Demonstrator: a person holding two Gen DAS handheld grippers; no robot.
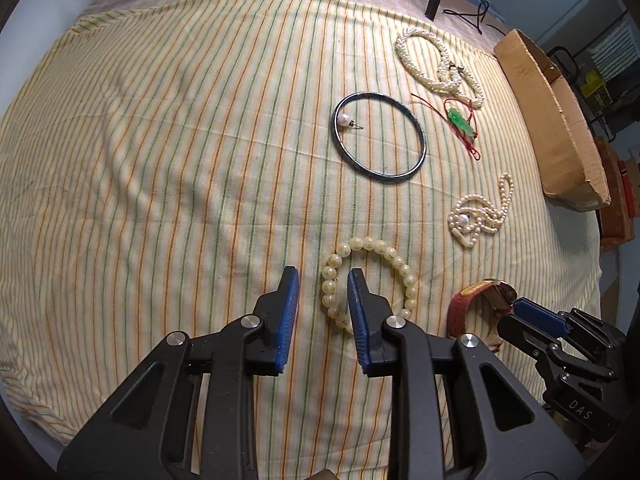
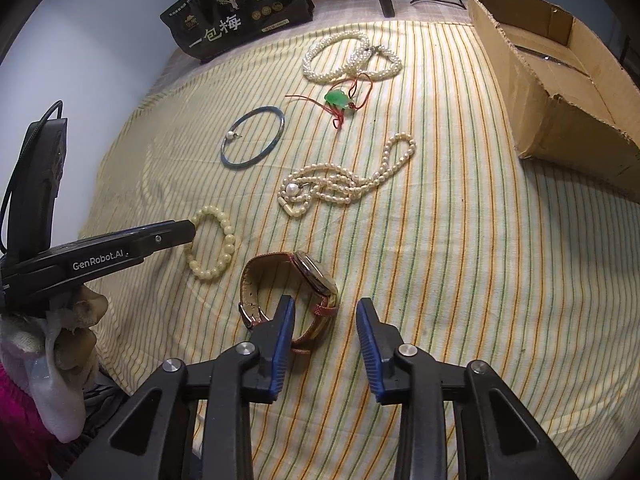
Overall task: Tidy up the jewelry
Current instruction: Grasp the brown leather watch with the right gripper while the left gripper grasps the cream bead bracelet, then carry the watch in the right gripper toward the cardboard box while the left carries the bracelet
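A single striped cloth (image 2: pixel 460 240), yellow with orange and green lines, is spread over the tabletop, and its wide left half is left bare. One open cardboard box (image 2: pixel 560 92) with torn edges is set at the far right edge, and one black printed packet (image 2: pixel 236 12) at the far edge. Seven pieces of jewelry are counted on the right half of the cloth. One thick rope of small pearls (image 2: pixel 348 60) is coiled nearest the far edge. One thin pearl necklace (image 2: pixel 348 184) is bunched nearer the middle. One smooth blue bangle (image 1: pixel 380 138) lies flat, and one pearl stud earring (image 1: pixel 344 121) is enclosed within its ring. One watch (image 2: pixel 296 292) on a red-brown leather strap is stood on edge near the front. One bracelet of round cream beads (image 1: pixel 372 280) lies to its left. One green pendant (image 2: pixel 336 99) on red cord is seen by the pearl rope. The left gripper (image 1: pixel 323 278) is narrowed astride the bracelet's beaded rim without pressing it. The right gripper (image 2: pixel 326 308) is narrowed around the watch strap, which is not yet clamped.
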